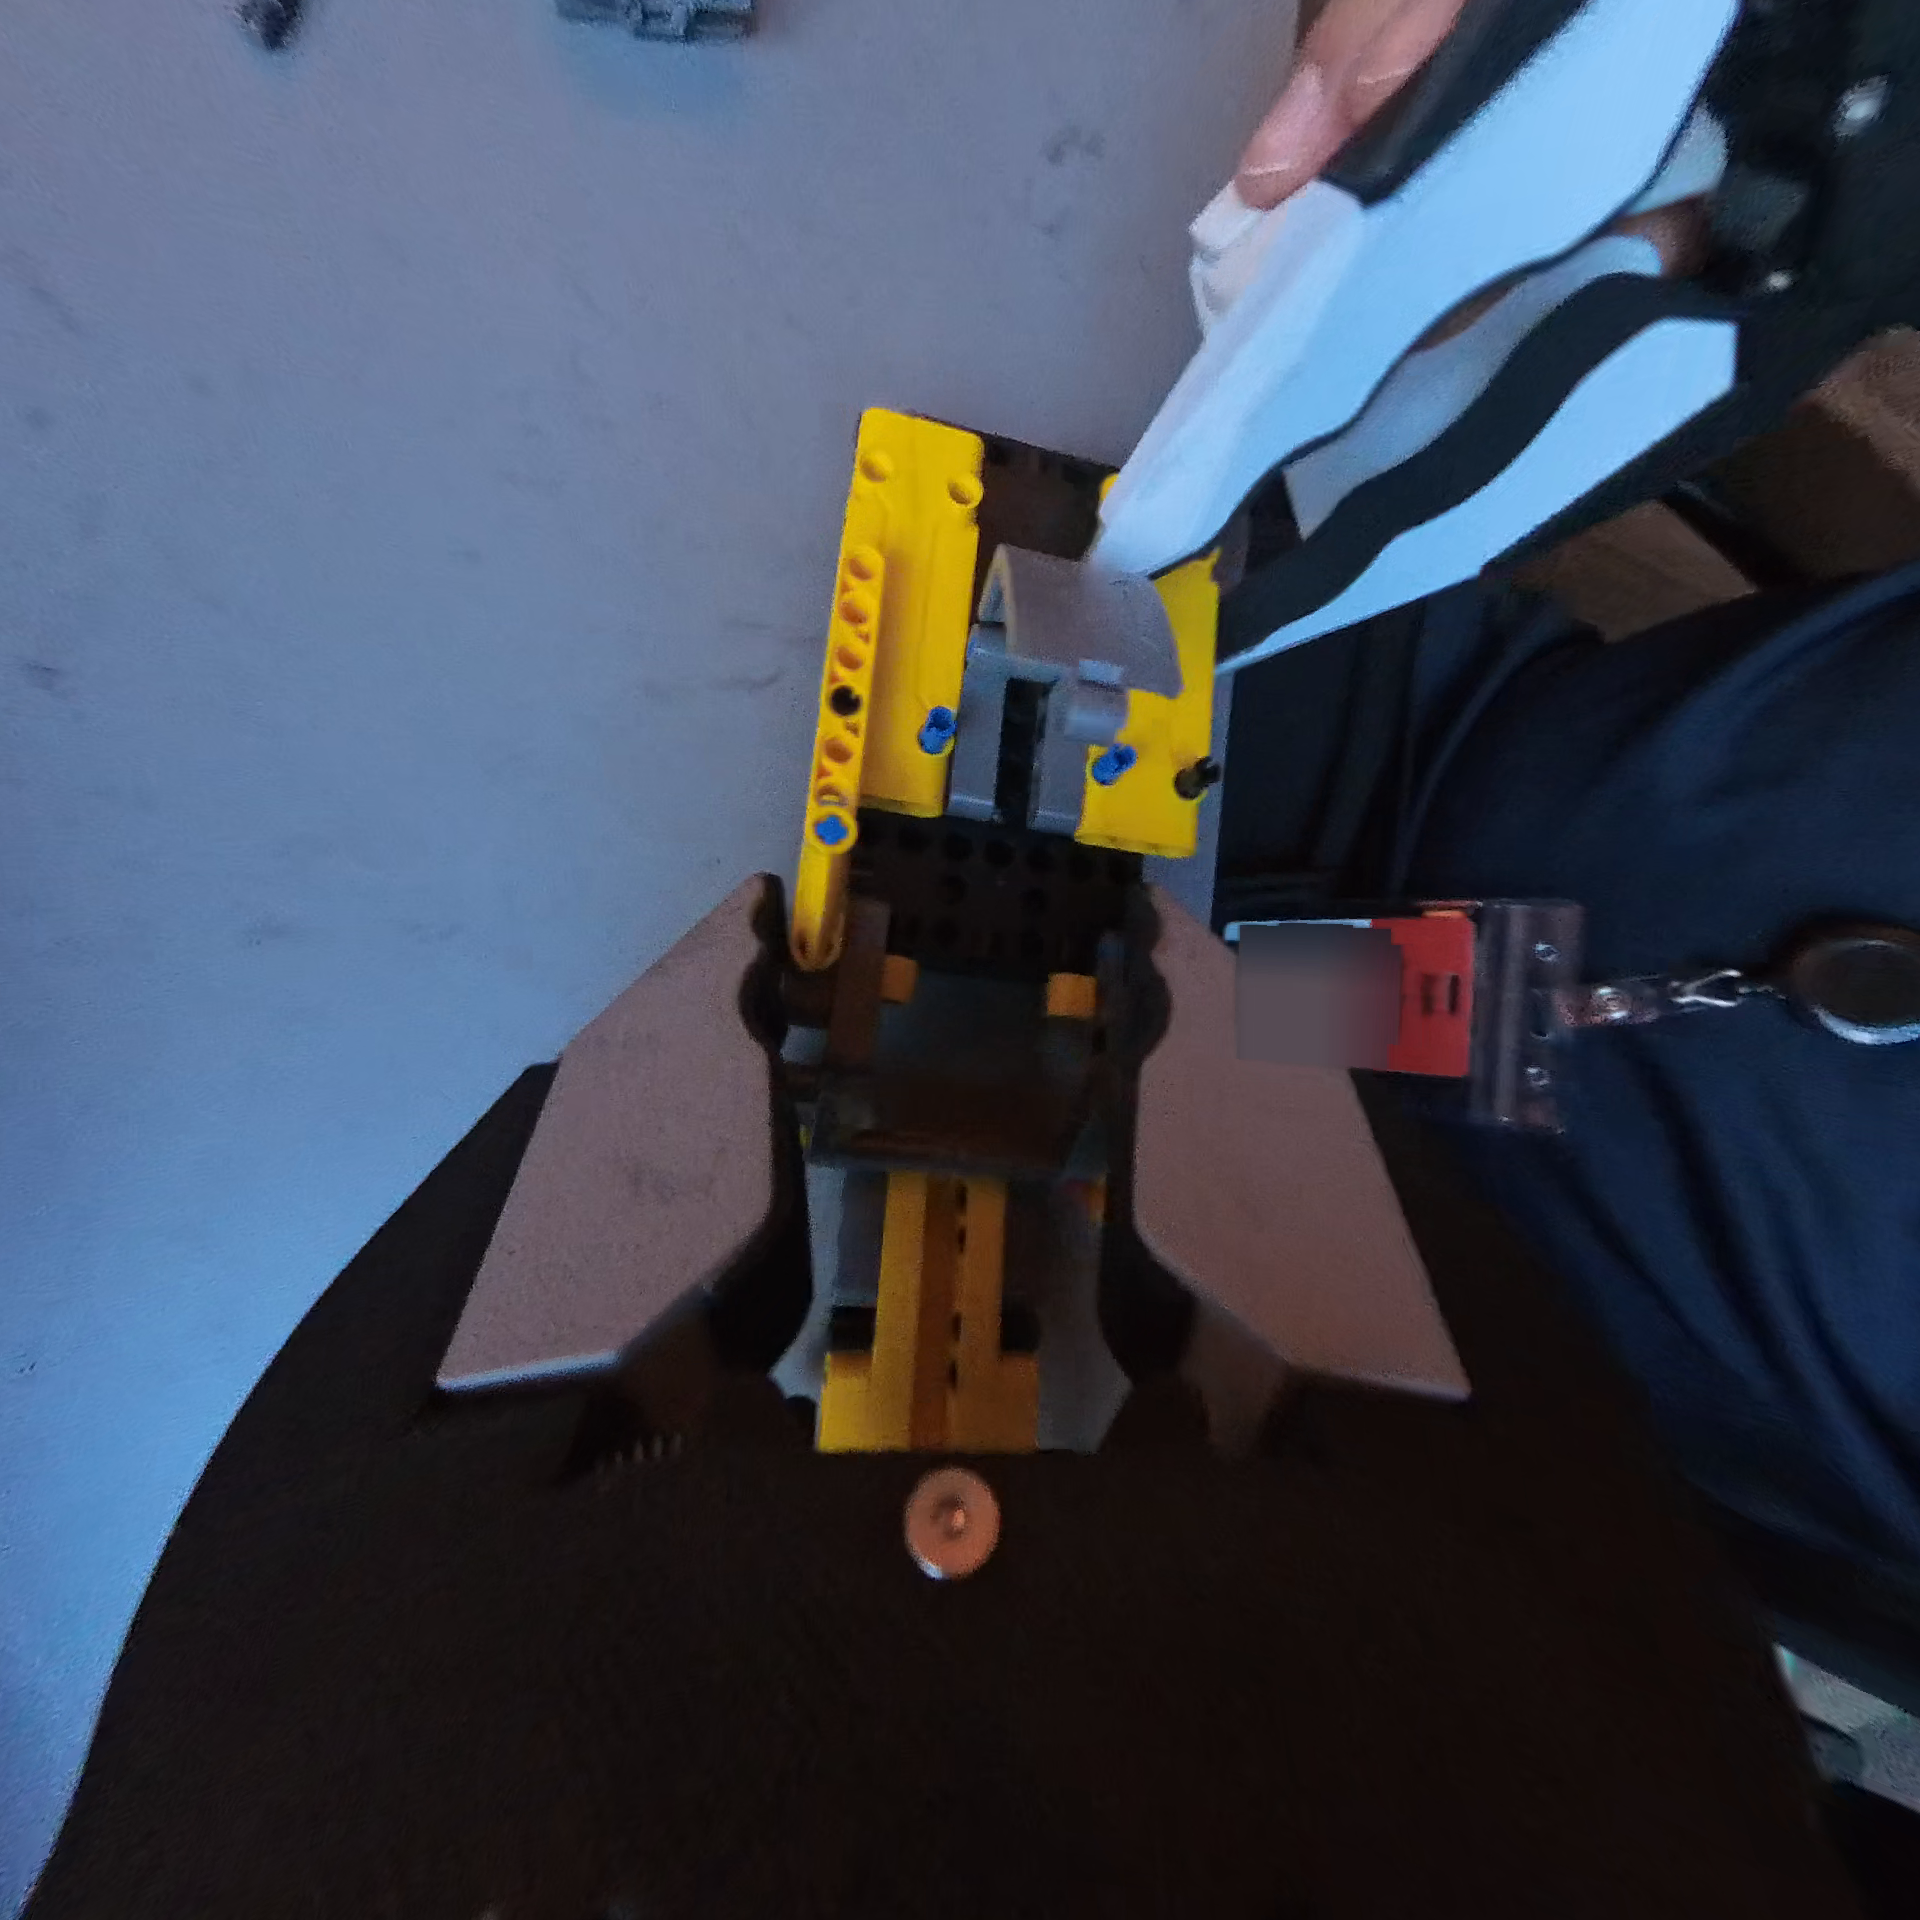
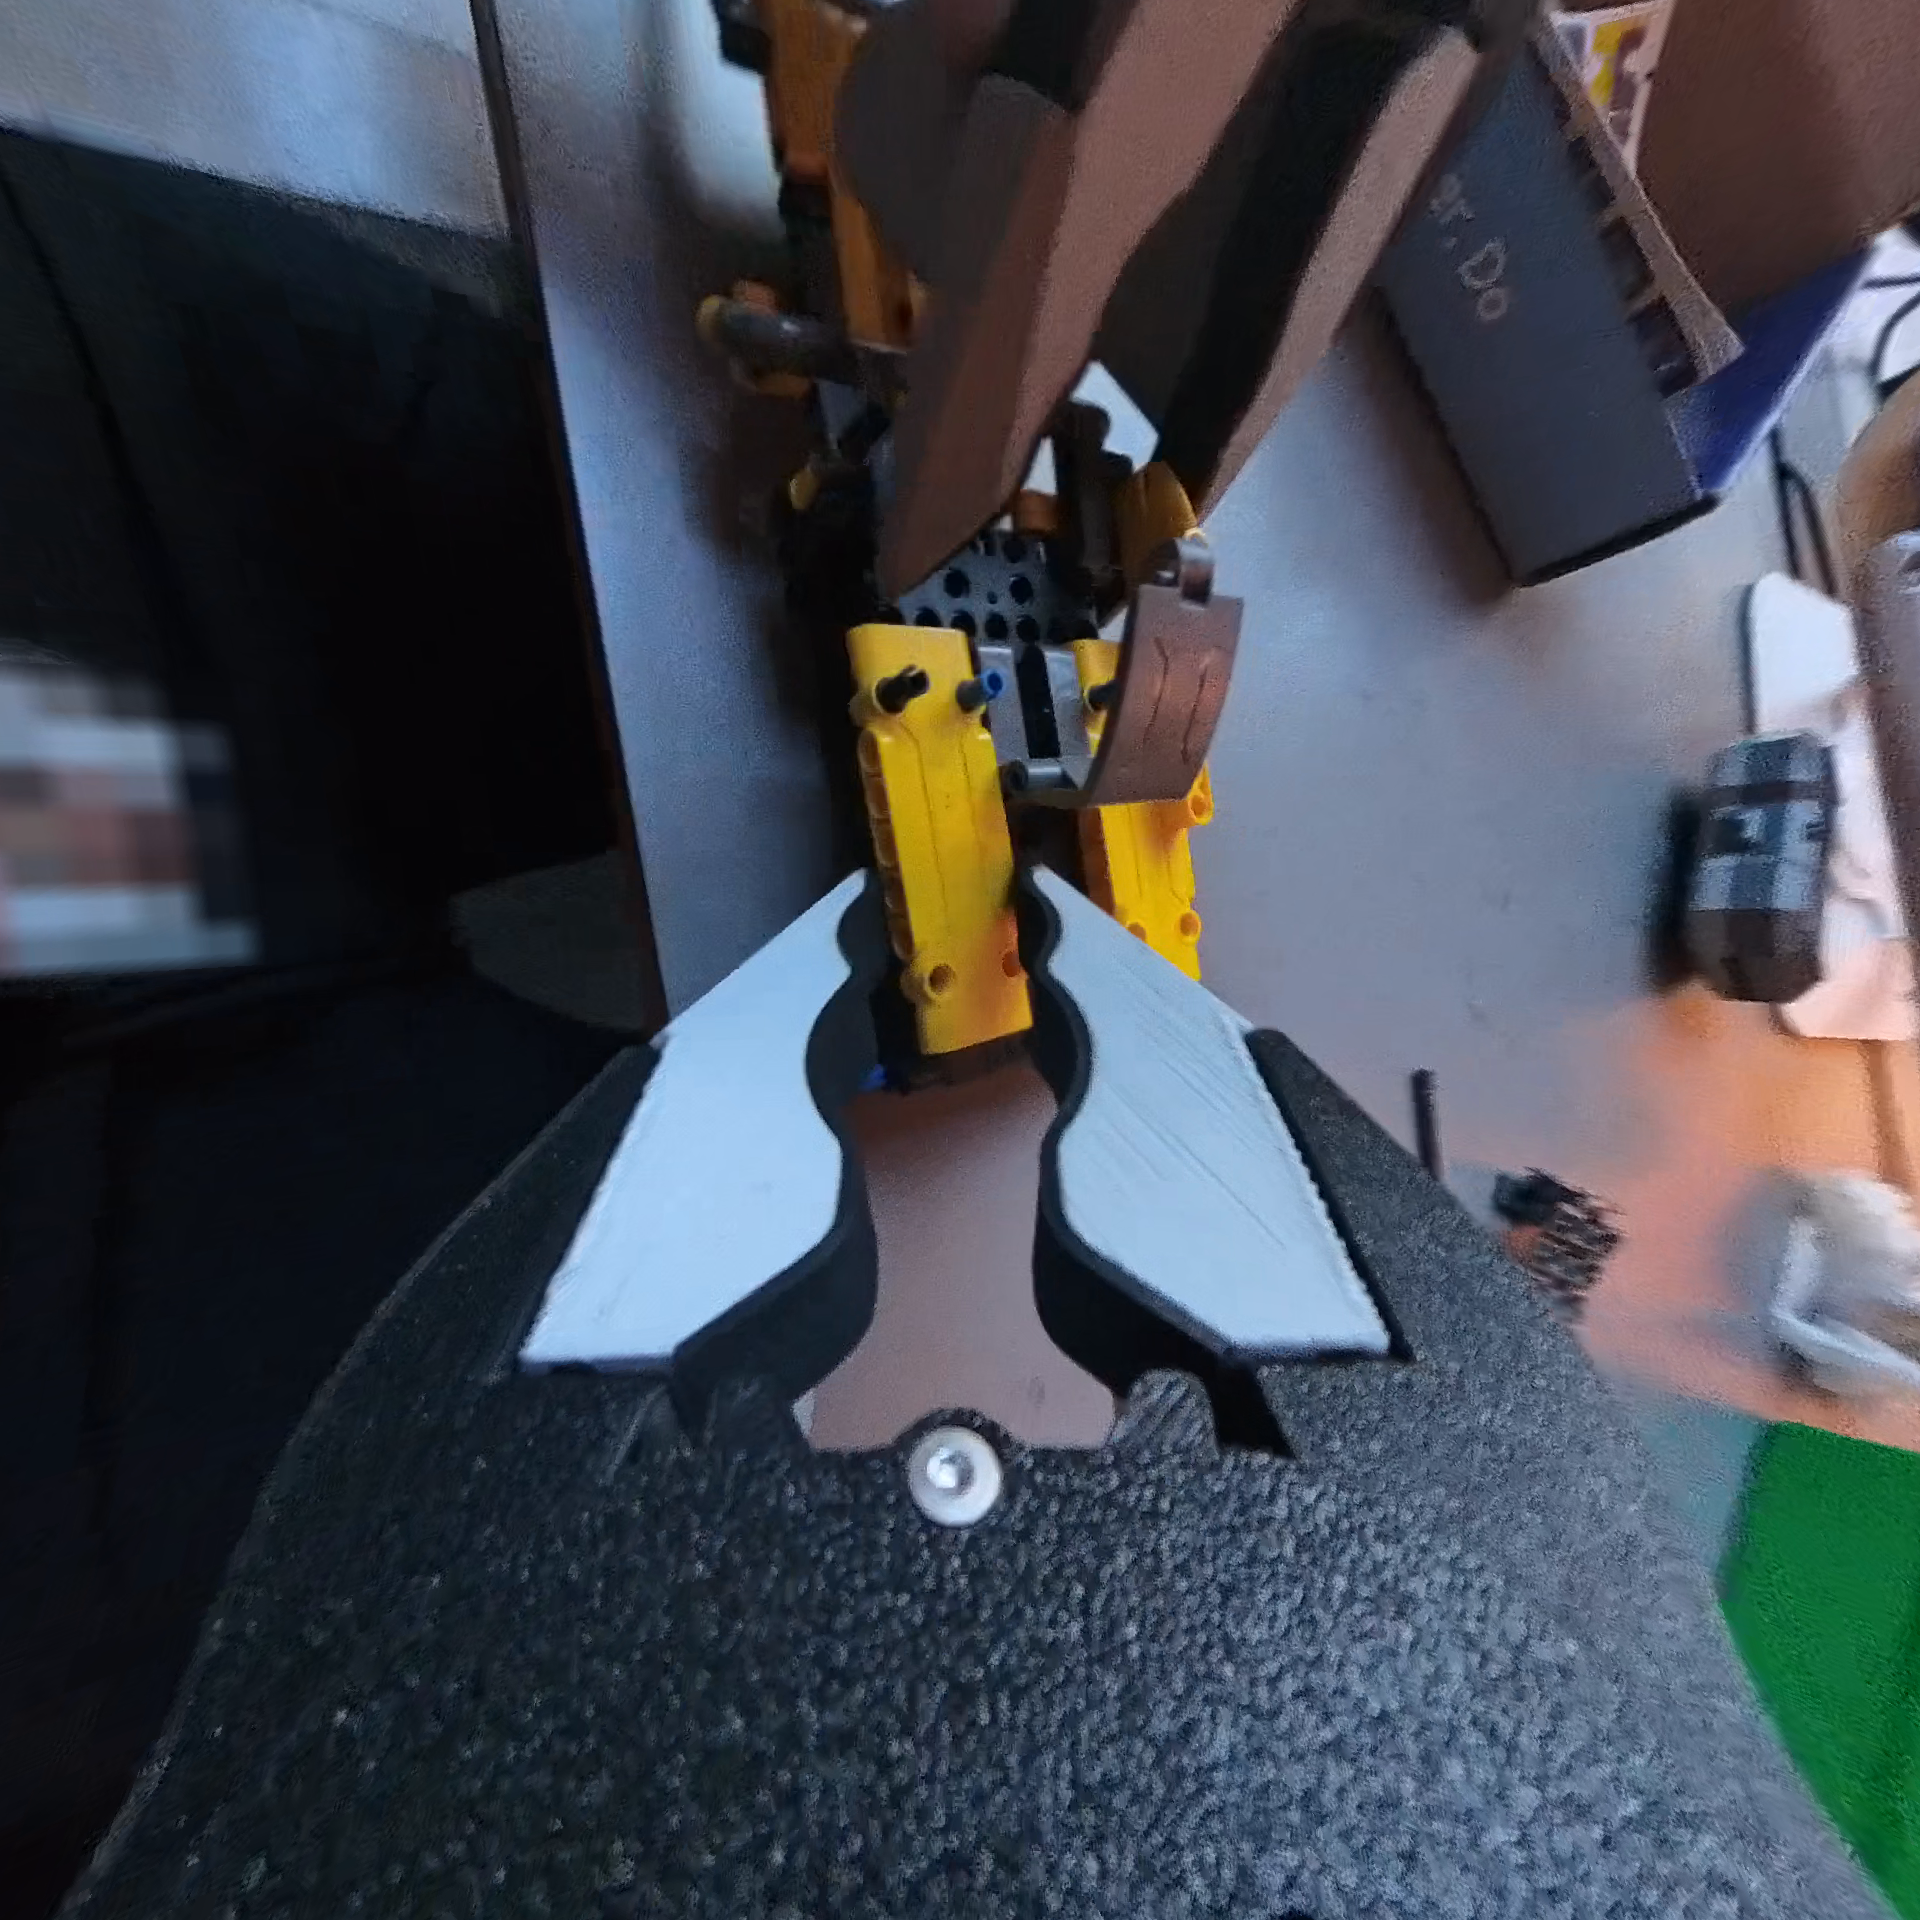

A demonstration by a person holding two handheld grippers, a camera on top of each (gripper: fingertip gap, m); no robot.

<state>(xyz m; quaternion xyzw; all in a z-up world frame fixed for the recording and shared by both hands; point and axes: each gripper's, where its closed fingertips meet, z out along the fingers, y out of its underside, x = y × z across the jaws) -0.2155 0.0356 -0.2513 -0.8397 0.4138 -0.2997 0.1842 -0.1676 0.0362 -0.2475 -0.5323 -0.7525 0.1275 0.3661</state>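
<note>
A brick model with yellow panels (image 1: 914,623), a black perforated block (image 1: 987,883) and a hinged grey curved piece (image 1: 1081,623) is held between both grippers above a white table (image 1: 416,520). My left gripper (image 1: 961,935) is shut on the model's dark middle section, its fingers on either side. My right gripper (image 2: 945,894) is shut on the end of one yellow panel (image 2: 940,831). It enters the left wrist view (image 1: 1174,603) from the upper right. The left gripper (image 2: 1049,530) reaches in from above in the right wrist view. The grey curved piece (image 2: 1174,707) stands tilted open.
A person in dark clothing with a badge holder (image 1: 1455,987) is at the right, with a hand (image 1: 1320,104) on the right gripper. A grey box (image 2: 1538,364), a dark grey part (image 2: 1756,862) and small black pieces (image 2: 1548,1216) lie on the table. The table edge (image 2: 582,623) is at the left. Left tips to right tips: about 6 cm.
</note>
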